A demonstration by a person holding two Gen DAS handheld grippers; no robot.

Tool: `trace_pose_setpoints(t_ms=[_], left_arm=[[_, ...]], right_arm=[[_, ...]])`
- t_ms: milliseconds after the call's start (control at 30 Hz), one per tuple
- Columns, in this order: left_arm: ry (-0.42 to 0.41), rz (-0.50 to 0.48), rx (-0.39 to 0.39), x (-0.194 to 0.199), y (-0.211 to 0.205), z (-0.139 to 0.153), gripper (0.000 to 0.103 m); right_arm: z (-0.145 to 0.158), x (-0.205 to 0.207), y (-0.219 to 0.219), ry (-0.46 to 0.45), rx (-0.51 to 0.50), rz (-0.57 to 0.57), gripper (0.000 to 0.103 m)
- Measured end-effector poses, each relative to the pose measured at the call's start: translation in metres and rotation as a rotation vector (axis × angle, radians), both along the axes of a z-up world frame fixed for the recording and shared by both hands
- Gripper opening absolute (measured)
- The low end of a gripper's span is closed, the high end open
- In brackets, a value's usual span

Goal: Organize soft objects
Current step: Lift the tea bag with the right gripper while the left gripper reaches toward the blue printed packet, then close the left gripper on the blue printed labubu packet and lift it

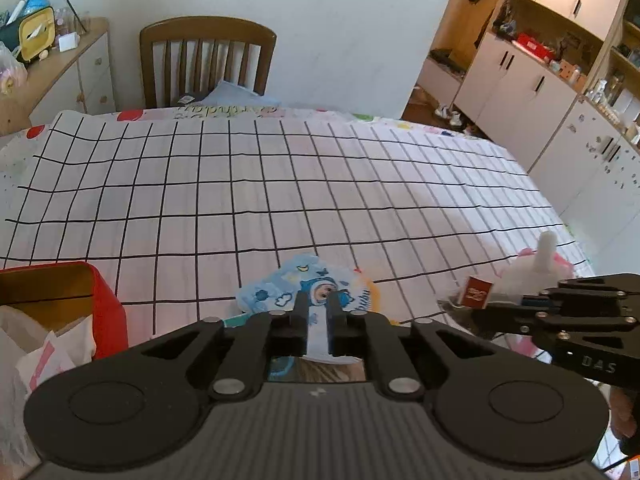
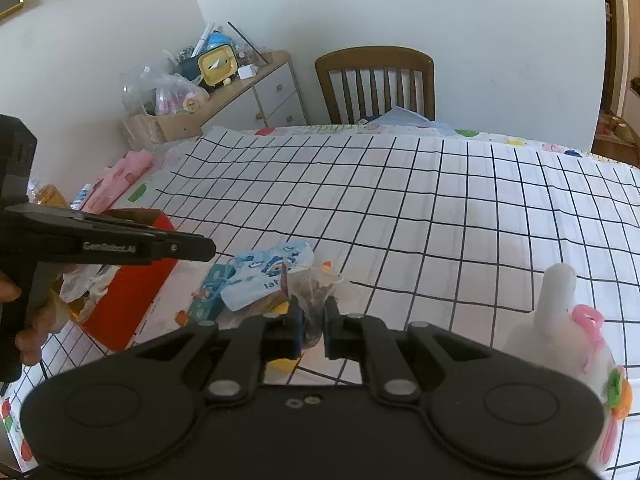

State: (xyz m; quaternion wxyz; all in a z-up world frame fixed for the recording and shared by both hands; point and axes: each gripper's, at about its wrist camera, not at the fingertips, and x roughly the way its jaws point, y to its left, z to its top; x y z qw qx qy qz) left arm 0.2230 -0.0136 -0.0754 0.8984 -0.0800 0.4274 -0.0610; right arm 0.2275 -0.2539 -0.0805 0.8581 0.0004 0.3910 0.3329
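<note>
Left wrist view: red box (image 1: pixel 108 312) near left holds white bags (image 1: pixel 36 360); left gripper (image 1: pixel 319 312) pinches blue pouch (image 1: pixel 316 292); right gripper (image 2: pixel 312 316) pinches clear bag (image 2: pixel 316 284).

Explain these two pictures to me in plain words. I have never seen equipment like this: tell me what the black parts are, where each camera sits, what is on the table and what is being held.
No robot here: a person holds a black two-finger tool in each hand. Each tool has a camera looking forward along its fingers, so each picture shows its own tool at the bottom.

The left camera's picture shows the left hand-held gripper shut on a flat blue-and-white cartoon-printed pouch. The right camera's picture shows the right hand-held gripper closed on a clear crinkly plastic wrapper with a small red label; each tool also appears at the side of the other's picture.

Both work over a white tablecloth with a black grid. On it stand a red open-topped box holding pale crumpled material, and a white plush toy with pink trim. A brown wooden chair stands beyond.
</note>
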Motion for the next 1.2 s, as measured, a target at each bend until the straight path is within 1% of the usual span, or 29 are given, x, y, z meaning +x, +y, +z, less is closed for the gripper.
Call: trace_pose_setpoints(t_ms=[33,67,100,133,167,267,400,500,533,567,633,700,733,800,867,1100,1167,1200], left_arm=[[0.002,0.002,0.001,0.002,0.001,-0.002,0.02],[0.001,0.007,0.008,0.004,0.001,-0.004,0.035],[-0.002,0.014,0.017,0.005,0.001,-0.005,0.058],[-0.006,0.015,0.022,0.006,0.001,-0.007,0.07],[-0.009,0.017,0.023,0.008,0.001,-0.008,0.076],[0.001,0.03,0.037,0.016,0.003,-0.014,0.076],[0.029,0.038,0.005,0.032,0.006,-0.023,0.076],[0.044,0.042,0.016,0.042,0.003,-0.029,0.077],[0.044,0.045,0.019,0.044,0.002,-0.03,0.078],[0.044,0.051,0.012,0.047,0.002,-0.032,0.082],[0.045,0.061,-0.02,0.051,0.003,-0.034,0.082],[0.046,0.076,-0.03,0.055,0.004,-0.036,0.083],[0.046,0.078,-0.028,0.057,0.003,-0.038,0.084],[0.053,0.084,-0.014,0.061,0.002,-0.04,0.09],[0.06,0.096,0.013,0.065,0.001,-0.042,0.094],[0.148,0.123,0.034,0.082,0.0,-0.061,0.095],[0.17,0.136,0.011,0.084,0.0,-0.066,0.096],[0.164,0.139,0.006,0.084,-0.001,-0.066,0.096]], right_arm=[[-0.001,0.001,0.0,0.002,-0.002,0.0,0.009],[-0.002,0.002,0.0,0.004,-0.003,0.0,0.009],[-0.004,0.004,0.001,0.007,-0.005,-0.001,0.009],[-0.005,0.005,0.001,0.009,-0.005,-0.002,0.009],[-0.006,0.006,0.001,0.012,-0.004,-0.001,0.009],[-0.009,0.011,0.001,0.018,-0.005,0.0,0.009],[-0.013,0.018,0.001,0.027,-0.006,0.001,0.009],[-0.016,0.022,0.0,0.037,-0.004,-0.004,0.009],[-0.018,0.023,-0.001,0.041,-0.003,-0.004,0.009],[-0.018,0.025,-0.001,0.043,-0.001,-0.006,0.009],[-0.021,0.027,-0.002,0.049,0.002,-0.008,0.009],[-0.022,0.029,-0.002,0.053,0.004,-0.007,0.009],[-0.023,0.03,-0.003,0.055,0.005,-0.008,0.009],[-0.025,0.033,-0.003,0.059,0.006,-0.009,0.009],[-0.026,0.034,-0.004,0.064,0.007,-0.013,0.009],[-0.031,0.038,-0.006,0.078,0.011,-0.024,0.009],[-0.032,0.039,-0.006,0.081,0.011,-0.024,0.009],[-0.033,0.039,-0.006,0.082,0.01,-0.025,0.009]])
